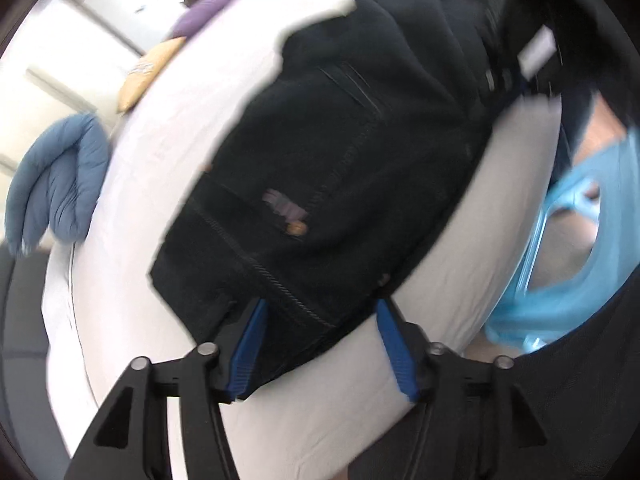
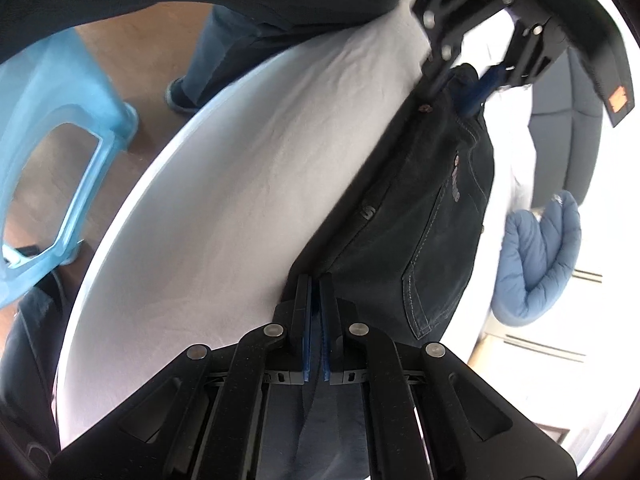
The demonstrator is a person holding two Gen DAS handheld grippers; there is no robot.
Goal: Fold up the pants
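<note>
White sheet point(image 2: 248, 168) bears dark denim pants point(image 2: 432, 216), right tongs point(image 2: 316, 300) pinching them.

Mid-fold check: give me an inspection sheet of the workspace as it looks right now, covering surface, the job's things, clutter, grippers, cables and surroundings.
Surface: white sheet over a bed or padded top, lightly creased.
Job's things: dark pants lie on the sheet, waistband end toward the grippers, pocket stitching up.
Clutter: blue quilted item at the far edge; purple cloth and tan item beyond, too blurred to name.
Grippers: left gripper open, pants edge between the pads, not pinched; right gripper shut on pants fabric.
Cables: nothing seen.
Surroundings: light blue plastic stool on a wood floor; the person's leg beside the bed.
</note>
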